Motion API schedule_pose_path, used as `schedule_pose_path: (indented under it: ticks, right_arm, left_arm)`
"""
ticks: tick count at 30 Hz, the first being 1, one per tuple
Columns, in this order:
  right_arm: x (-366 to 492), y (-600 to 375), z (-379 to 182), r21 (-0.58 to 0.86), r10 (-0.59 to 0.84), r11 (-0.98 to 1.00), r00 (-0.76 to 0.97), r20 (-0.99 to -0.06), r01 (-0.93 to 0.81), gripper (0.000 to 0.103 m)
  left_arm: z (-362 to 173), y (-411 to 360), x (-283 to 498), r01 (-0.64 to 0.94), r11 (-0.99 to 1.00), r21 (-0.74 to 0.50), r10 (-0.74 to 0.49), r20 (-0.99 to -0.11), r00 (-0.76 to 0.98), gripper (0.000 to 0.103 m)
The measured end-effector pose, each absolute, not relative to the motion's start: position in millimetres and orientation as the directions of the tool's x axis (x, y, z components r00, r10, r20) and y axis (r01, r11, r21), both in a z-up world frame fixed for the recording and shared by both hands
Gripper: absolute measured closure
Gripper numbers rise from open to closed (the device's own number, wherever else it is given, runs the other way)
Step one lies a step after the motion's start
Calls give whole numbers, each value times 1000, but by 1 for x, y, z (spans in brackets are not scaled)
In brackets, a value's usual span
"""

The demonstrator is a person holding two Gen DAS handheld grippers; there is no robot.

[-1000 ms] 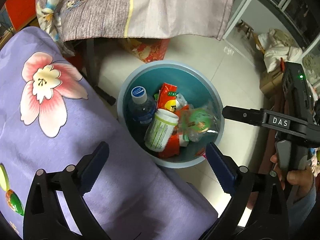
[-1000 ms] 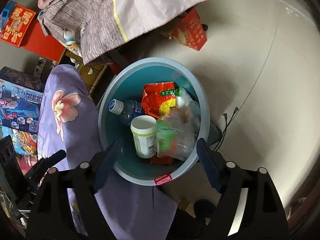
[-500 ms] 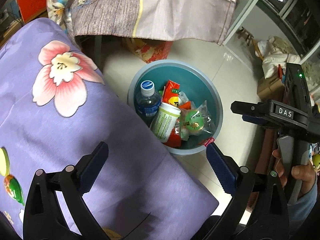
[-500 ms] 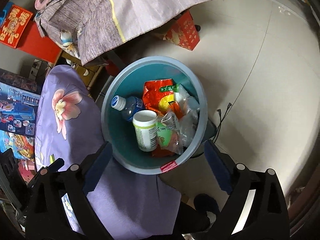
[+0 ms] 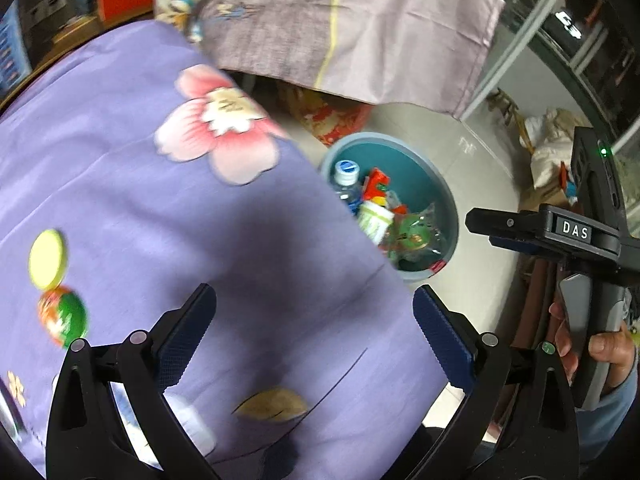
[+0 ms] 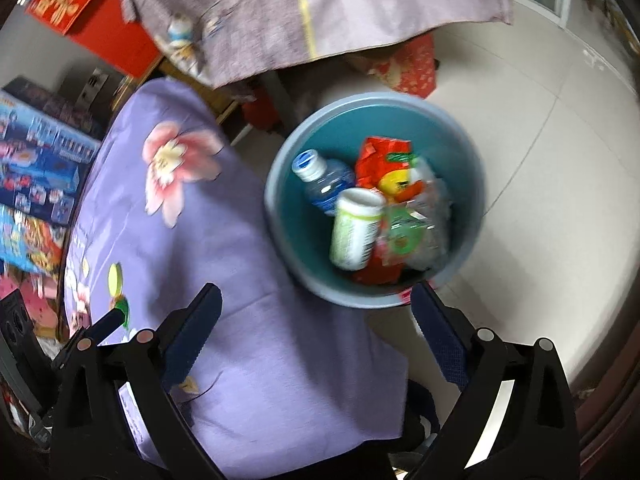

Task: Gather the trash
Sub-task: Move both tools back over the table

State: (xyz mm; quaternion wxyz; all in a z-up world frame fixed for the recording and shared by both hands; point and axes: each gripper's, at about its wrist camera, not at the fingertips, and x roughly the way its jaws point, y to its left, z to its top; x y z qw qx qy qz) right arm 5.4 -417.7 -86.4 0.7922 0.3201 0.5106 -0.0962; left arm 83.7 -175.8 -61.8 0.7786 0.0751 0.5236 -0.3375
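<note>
Left wrist view. Round blue bin [image 5: 442, 184] on the tiled floor, partly cut off by the edge of a purple flowered cloth [image 5: 160, 200]. In the bin: clear bottle [image 5: 347, 186] with a white-and-blue cap, white tub [image 5: 374, 220] with green print, red wrapper [image 5: 376, 184], crinkled clear bag [image 5: 416, 236] with a green disc inside. On the cloth, far from the bin: flat yellow disc [image 5: 47, 258] and, just below it, a round red-and-green piece [image 5: 63, 316], both blurred. Left gripper [image 5: 312, 336] points steeply down over the cloth, jaws spread wide, nothing between them. At right, a hand [image 5: 592, 354] grips the handle of the right gripper [image 5: 544, 232], seen side-on.

Right wrist view. Same bin [image 6: 468, 152], smooth plastic, teal inside, red sticker on the near rim. Bottle [image 6: 324, 180] lies slanted against the left wall; tub [image 6: 354, 232] leans beside it, touching; wrapper [image 6: 382, 160] and bag [image 6: 416, 232] fill the right side. Right gripper [image 6: 316, 332] tilts down over the cloth [image 6: 240, 320] edge and near rim; jaws have just been opening, now spread wide, empty. Ribbed dark-blue pads [image 6: 440, 340].
</note>
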Motion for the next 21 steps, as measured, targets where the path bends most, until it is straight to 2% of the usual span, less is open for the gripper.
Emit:
schedule_pose_path:
  ticks: [13,21]
  right_arm:
    - [45,-313,-76,339,201,891,409,-890,300,12]
    - [72,-245,-64,246,165,959,427,-889,141,12]
  left_arm:
    - [-67,-57,86,451,846,-284,-441,-849,292,4]
    - [-68,5,90,375,887,-269,-406,-842,355,4]
